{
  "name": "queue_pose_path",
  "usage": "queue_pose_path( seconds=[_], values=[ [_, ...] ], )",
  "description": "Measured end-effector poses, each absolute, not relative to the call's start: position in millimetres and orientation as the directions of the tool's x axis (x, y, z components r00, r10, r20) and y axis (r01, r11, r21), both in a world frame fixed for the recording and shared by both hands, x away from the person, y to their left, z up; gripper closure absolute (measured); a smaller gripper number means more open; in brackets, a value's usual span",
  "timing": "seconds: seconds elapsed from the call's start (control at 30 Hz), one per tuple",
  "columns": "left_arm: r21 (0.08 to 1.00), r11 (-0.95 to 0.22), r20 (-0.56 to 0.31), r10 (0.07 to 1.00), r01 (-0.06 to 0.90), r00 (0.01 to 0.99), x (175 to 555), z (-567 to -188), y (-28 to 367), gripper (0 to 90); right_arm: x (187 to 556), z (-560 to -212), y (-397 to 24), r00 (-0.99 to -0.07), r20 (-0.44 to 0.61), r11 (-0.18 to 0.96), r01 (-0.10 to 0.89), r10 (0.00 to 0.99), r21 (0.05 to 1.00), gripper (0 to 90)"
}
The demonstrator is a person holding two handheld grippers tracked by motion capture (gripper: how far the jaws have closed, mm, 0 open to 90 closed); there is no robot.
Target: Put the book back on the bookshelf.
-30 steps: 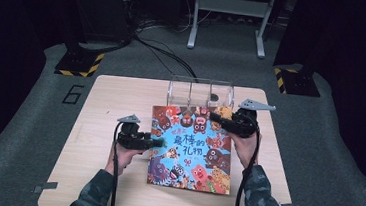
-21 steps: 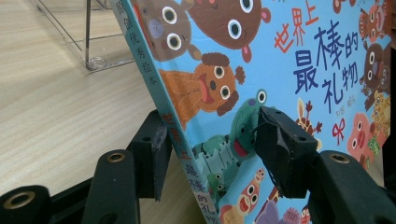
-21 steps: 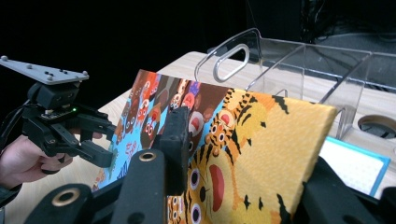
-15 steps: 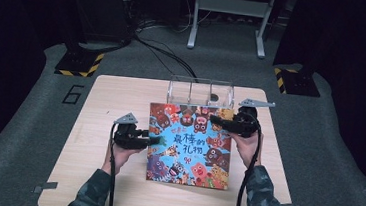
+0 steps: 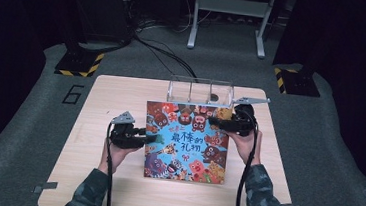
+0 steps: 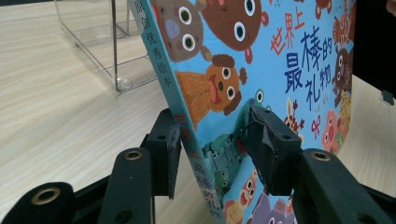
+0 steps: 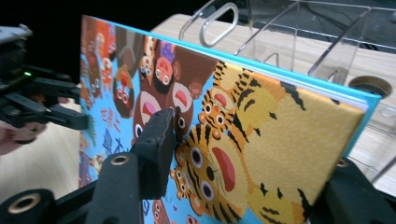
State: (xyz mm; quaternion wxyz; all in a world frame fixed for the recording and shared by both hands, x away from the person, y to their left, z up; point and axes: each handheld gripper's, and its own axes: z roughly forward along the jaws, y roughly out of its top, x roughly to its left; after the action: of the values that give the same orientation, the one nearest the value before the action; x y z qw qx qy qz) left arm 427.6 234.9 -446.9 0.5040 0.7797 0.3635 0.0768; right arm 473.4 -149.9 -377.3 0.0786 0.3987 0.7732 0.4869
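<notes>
Picture book (image 5: 186,142) now stands more upright than a second ago, its top edge close under the clear acrylic rack (image 5: 200,91) at the far side of the bench (image 5: 88,185); before, it lay lower and slightly skewed.

Your left gripper (image 6: 215,150) straddles the spine edge. Its jaws have just been closing; the right-hand pad sits on the cover, the other stands a little off the back, so no firm pinch yet.

Your right gripper (image 7: 243,154) straddles the opposite edge near the top corner. Its jaws have just been opening from a near-shut grip; one pad lies against the cover, the far jaw is hidden behind the book, so you cannot count it as clamped.

Judgement: you are swapping the hold from right to left mid-lift. Neither side grips surely, so the book may slide or tip before it reaches a rack slot.
</notes>
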Motion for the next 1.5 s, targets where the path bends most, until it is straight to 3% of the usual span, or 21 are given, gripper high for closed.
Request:
queue_pose_path(
  seconds=[0.7,0.93,1.2,1.33,1.5],
  values=[
    [0.905,-0.282,-0.036,0.696,0.319,0.717,411.2,-435.9,244.8,57.4,463.7,-353.4,-125.7,-0.698,0.052,0.366,0.436,0.714,0.822,41.5],
    [0.91,-0.289,-0.021,0.685,0.298,0.729,408.6,-437.6,248.9,57.8,462.6,-351.2,-124.1,-0.714,0.041,0.388,0.427,0.699,0.817,42.2],
    [0.925,-0.31,0.07,0.706,0.218,0.705,398.2,-436.5,249.1,59.4,462.0,-345.1,-117.1,-0.712,0.017,0.396,0.41,0.702,0.821,37.4],
    [0.927,-0.311,0.066,0.685,0.21,0.725,395.6,-437.8,253.4,60.1,459.8,-345.5,-114.0,-0.716,0.005,0.401,0.397,0.698,0.826,36.0],
    [0.932,-0.245,-0.071,0.597,0.266,0.799,406.4,-429.3,260.8,60.2,456.8,-345.7,-113.1,-0.738,-0.026,0.415,0.35,0.674,0.84,35.7]
  ],
)
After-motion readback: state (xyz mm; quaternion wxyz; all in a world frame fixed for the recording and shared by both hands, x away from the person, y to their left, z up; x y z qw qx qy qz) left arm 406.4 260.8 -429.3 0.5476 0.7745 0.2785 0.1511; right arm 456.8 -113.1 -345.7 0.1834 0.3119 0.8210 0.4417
